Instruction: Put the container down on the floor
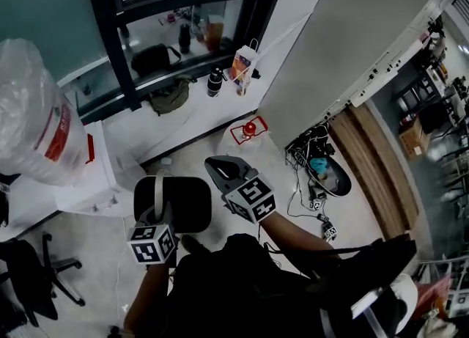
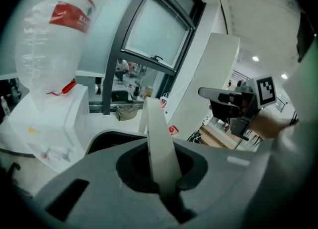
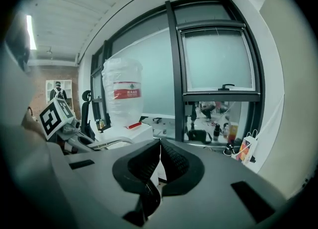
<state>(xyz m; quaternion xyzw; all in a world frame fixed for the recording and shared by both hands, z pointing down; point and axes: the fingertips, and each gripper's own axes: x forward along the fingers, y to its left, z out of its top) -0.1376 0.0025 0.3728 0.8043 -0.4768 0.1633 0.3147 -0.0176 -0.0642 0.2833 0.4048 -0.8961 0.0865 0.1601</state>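
In the head view the black round-cornered plastic container (image 1: 183,197) hangs at the left gripper (image 1: 157,208), above the pale floor (image 1: 198,149), with the right gripper (image 1: 218,166) just beside it, so it is not yet set down. The left gripper view shows that gripper's jaws clamped on a flat white strip (image 2: 158,138), seemingly the container's wall or handle; lowering and letting go remain, I judge. In the right gripper view the jaws are together with nothing between them.
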